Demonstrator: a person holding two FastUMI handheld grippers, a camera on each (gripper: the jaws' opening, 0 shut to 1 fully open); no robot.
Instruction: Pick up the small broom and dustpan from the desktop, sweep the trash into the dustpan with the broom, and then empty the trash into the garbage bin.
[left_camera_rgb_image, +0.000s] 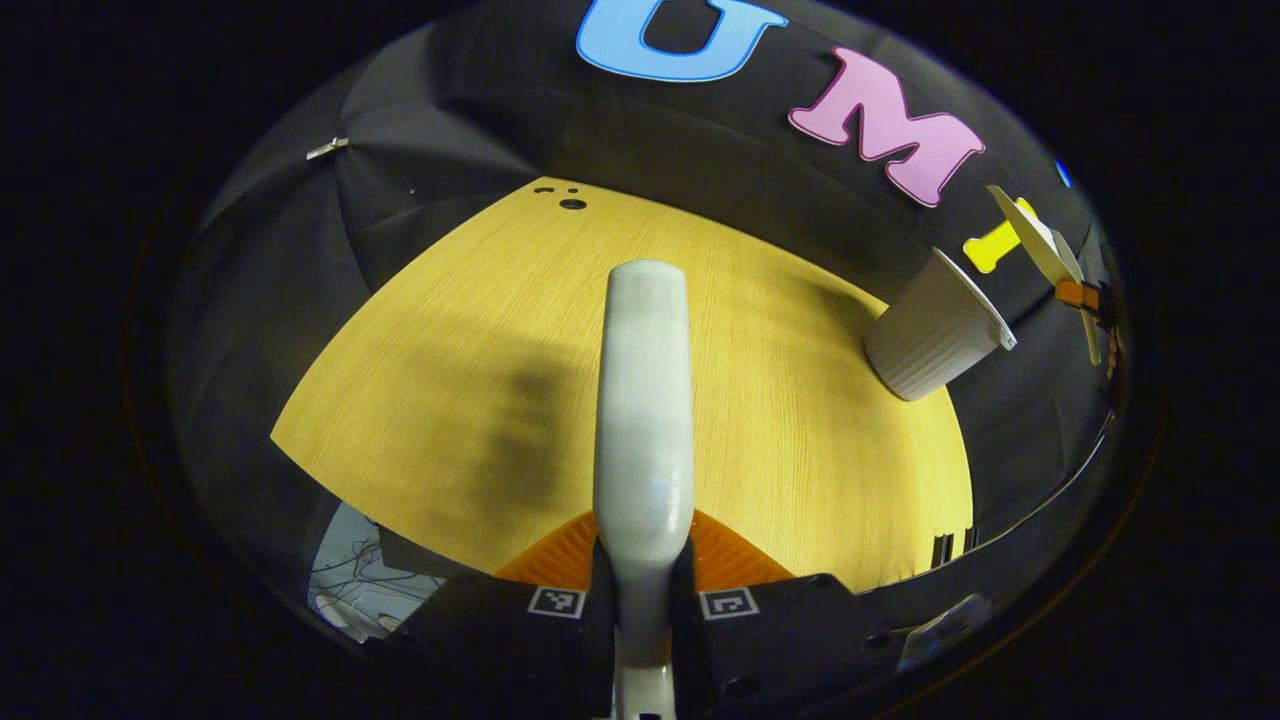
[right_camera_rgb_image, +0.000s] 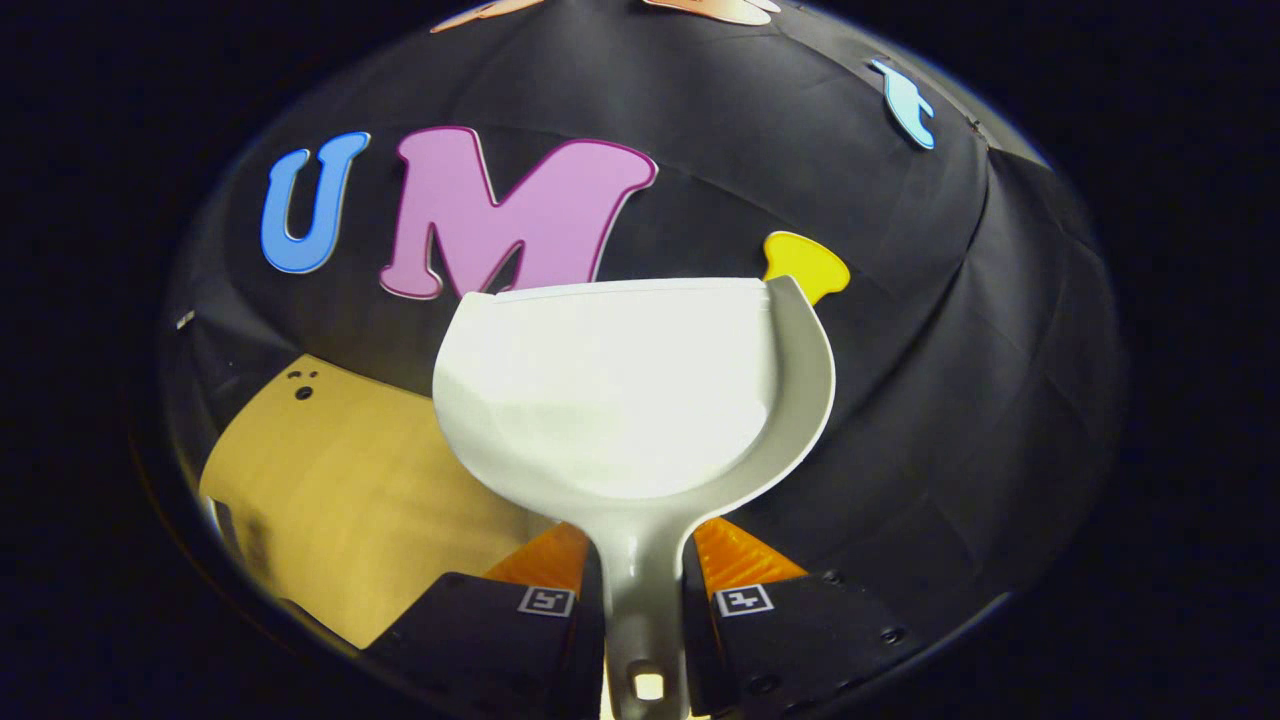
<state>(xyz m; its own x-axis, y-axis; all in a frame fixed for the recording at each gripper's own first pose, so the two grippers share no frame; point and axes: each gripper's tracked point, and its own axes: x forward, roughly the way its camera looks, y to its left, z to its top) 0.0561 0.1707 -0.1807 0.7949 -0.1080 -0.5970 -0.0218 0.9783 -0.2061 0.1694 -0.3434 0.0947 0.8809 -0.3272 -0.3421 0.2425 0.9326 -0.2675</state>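
Left hand-held gripper (left_camera_rgb_image: 640, 590) clamps broom (left_camera_rgb_image: 644, 400) above desktop (left_camera_rgb_image: 800, 450); right hand-held gripper (right_camera_rgb_image: 645, 600) grips dustpan (right_camera_rgb_image: 620, 390) (raised, level).

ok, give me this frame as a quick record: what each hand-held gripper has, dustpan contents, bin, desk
left hand-held gripper: shut on the broom by its handle, held above the desk
right hand-held gripper: shut on the dustpan by its handle, raised off the desk
dustpan contents: no trash visible in the pan
bin: white, ribbed, stands near the desk's far right edge; inside not visible
desk: wood top, no trash seen on the visible part
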